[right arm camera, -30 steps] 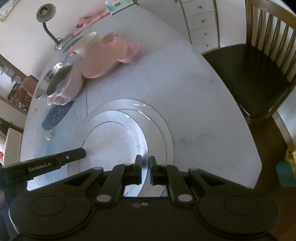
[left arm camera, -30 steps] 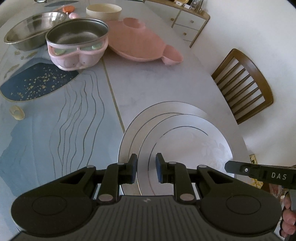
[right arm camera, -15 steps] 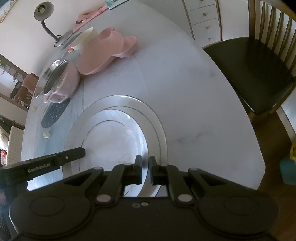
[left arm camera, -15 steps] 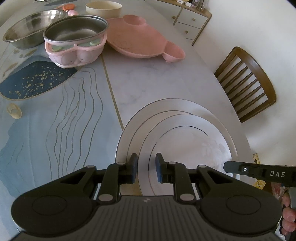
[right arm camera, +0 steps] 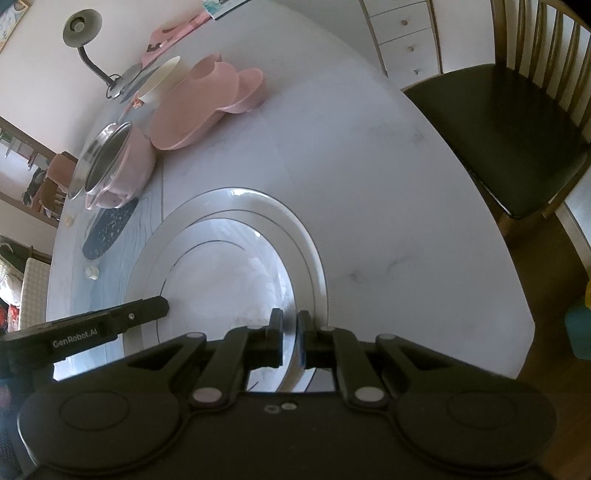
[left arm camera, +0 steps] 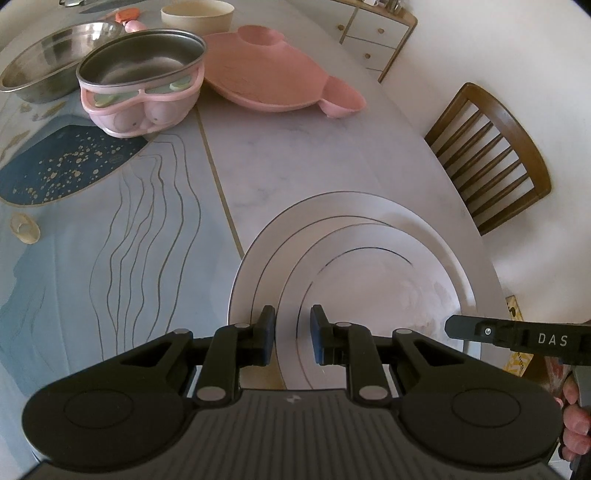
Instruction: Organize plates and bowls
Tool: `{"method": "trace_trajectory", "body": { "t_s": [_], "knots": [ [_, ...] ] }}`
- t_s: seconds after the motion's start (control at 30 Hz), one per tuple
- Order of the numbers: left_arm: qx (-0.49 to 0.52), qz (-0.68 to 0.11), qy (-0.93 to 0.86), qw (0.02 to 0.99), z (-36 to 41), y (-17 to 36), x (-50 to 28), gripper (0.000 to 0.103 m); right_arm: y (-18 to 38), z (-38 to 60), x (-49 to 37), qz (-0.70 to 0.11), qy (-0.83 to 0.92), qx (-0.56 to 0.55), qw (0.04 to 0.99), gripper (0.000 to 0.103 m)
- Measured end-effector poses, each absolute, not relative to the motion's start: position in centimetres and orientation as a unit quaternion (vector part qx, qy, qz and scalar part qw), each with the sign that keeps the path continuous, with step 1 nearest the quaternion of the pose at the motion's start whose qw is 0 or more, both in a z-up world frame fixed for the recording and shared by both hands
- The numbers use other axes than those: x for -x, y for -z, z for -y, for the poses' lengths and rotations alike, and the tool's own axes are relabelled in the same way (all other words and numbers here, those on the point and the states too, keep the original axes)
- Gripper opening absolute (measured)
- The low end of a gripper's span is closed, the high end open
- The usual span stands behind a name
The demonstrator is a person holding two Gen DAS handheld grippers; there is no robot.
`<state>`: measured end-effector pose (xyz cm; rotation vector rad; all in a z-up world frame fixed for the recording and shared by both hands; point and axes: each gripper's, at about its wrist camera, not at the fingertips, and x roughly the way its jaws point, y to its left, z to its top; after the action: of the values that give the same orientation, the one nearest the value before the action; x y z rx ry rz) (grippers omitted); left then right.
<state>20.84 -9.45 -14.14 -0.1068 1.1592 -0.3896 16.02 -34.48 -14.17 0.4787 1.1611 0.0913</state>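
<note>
The left gripper's [left arm camera: 289,334] fingers [left arm camera: 266,332] stand a little apart over the near rim of a stack of white plates [left arm camera: 354,236]; whether the pads press on that rim cannot be told. The plates lie on the marble table [left arm camera: 295,147], near its edge. Farther off stand a pink bowl [left arm camera: 144,107] with a steel liner, a steel basin [left arm camera: 48,74] beside it, a pink divided dish [left arm camera: 273,77] and a cream bowl [left arm camera: 197,14]. A chair [left arm camera: 491,155] stands by the table. At the right edge the other gripper's finger [left arm camera: 476,330] reaches over the plates, with a hand [left arm camera: 574,417] beneath.

In the right view, the right gripper's [right arm camera: 290,338] fingers [right arm camera: 275,334] are nearly together, with the plates' [right arm camera: 229,210] rim running between them; it looks pinched, though contact itself is hidden. The left gripper's finger [right arm camera: 140,314] lies over the stack's left side. Behind sit the pink bowl [right arm camera: 122,166], the dish [right arm camera: 199,107], the cream bowl [right arm camera: 162,79] and a lamp [right arm camera: 83,31]. A dark-seated chair [right arm camera: 491,129] stands to the right.
</note>
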Motion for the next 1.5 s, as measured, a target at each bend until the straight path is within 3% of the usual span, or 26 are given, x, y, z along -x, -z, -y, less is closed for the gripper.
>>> {"method": "trace_trajectory", "body": {
  "t_s": [0.73,0.87,1.03,1.23,1.33,1.4,1.5],
  "knots": [
    [0.056,-0.532,0.177,0.826,7.8,12.8,-19.9,0.02,14.1,33.9,-16.2,-0.553,-0.039,-0.207,0.806,0.008],
    [0.051,-0.519,0.174,0.836,7.5,12.1,-19.4,0.02,13.3,33.2,-16.1,-0.549,-0.043,-0.186,0.814,0.019],
    [0.049,-0.501,0.175,0.846,7.1,10.9,-18.7,0.02,11.9,32.3,-15.8,-0.536,-0.055,-0.162,0.827,0.021],
    [0.042,-0.472,0.177,0.863,7.0,8.9,-18.0,0.022,9.3,31.6,-15.6,-0.51,-0.066,-0.146,0.845,0.032],
    [0.037,-0.454,0.177,0.872,7.1,7.8,-17.9,0.038,8.2,31.3,-15.7,-0.5,-0.071,-0.141,0.851,0.036],
    [0.035,-0.439,0.172,0.881,7.1,7.1,-17.8,0.064,7.5,31.1,-16.0,-0.494,-0.074,-0.136,0.856,0.039],
    [0.029,-0.426,0.168,0.888,7.3,6.2,-18.3,0.065,6.6,31.2,-16.8,-0.485,-0.076,-0.13,0.862,0.045]
  ]
}}
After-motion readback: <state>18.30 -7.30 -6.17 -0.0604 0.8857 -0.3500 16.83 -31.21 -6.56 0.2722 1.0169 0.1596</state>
